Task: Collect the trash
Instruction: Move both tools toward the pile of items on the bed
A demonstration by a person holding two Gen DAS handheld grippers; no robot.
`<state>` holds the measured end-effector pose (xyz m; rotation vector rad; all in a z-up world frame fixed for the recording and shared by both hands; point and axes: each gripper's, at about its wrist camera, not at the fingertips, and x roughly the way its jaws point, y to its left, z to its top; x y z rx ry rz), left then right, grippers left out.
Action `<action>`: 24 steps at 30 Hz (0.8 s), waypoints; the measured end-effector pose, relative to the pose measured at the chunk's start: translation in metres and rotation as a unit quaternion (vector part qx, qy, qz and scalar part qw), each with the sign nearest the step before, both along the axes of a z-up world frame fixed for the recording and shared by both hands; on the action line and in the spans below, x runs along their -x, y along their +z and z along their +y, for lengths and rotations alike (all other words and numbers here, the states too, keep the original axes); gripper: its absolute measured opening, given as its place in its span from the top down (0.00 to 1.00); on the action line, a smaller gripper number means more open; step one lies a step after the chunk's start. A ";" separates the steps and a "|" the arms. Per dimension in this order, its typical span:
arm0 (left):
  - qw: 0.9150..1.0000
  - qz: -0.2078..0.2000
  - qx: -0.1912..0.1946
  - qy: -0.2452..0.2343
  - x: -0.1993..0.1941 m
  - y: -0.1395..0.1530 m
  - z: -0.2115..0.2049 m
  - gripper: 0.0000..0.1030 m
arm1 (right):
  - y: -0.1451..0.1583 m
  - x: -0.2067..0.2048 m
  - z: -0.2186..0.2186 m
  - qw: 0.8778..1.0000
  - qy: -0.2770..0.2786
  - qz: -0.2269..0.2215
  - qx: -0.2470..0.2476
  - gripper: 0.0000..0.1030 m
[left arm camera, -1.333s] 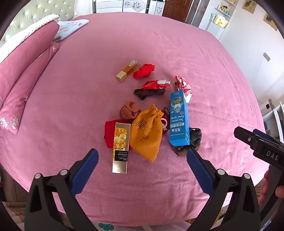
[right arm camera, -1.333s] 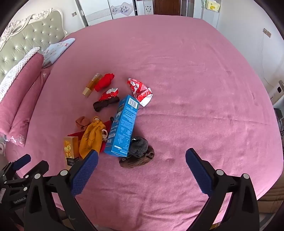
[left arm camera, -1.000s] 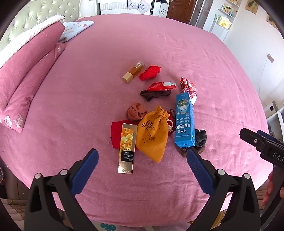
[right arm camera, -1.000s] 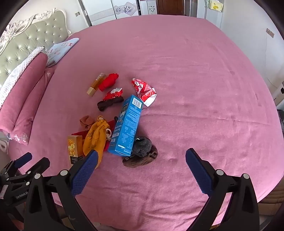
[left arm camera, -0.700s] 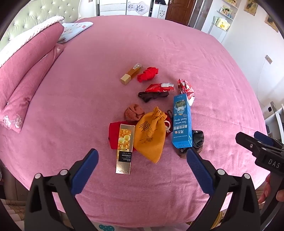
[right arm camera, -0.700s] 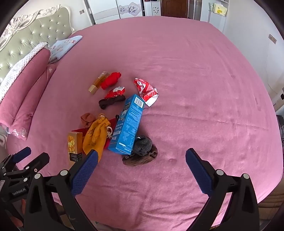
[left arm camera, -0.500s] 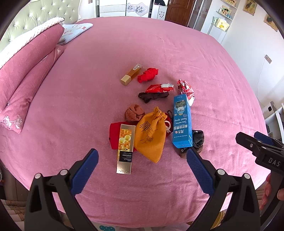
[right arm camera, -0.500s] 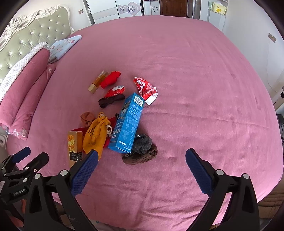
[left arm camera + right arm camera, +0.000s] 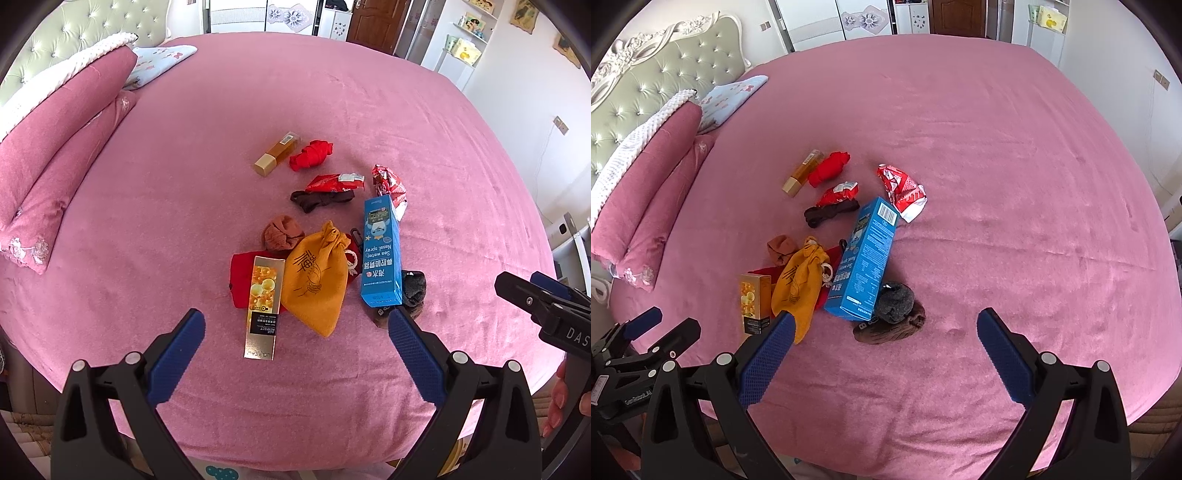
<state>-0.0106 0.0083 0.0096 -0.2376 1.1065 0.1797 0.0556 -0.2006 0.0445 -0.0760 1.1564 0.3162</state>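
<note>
While both tools hang above the near edge of the pink bed, the left gripper has its blue fingers spread wide with nothing between them, and the right gripper is spread just as wide and likewise empty. Just beyond the left gripper lies a gold carton, its far end resting on a red pouch, with an orange drawstring bag touching it on the right. Beside the bag a blue nasal spray box leans tilted, its near end propped on a dark grey sock that sits atop a brown sock. Behind the bag sits a balled tan sock. Farther out lie a dark brown sock with a red snack wrapper touching it, and a crumpled red and white wrapper at the box's far end. Farthest are an amber bottle and a bundle of red cloth, side by side. Pink pillows line the left edge against a tufted headboard.
</note>
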 end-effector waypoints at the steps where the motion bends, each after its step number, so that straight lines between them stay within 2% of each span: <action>1: 1.000 0.001 0.000 0.000 0.000 0.000 0.000 0.04 | 0.000 0.000 0.000 1.000 0.001 0.001 -0.001 0.08; 13: 1.000 0.011 -0.001 0.006 0.004 -0.004 0.003 0.04 | -0.003 0.001 0.005 1.000 0.011 0.005 -0.011 0.08; 24: 1.000 0.020 0.005 0.013 0.005 -0.020 0.015 0.04 | -0.009 0.000 0.012 1.000 0.014 0.015 -0.012 0.08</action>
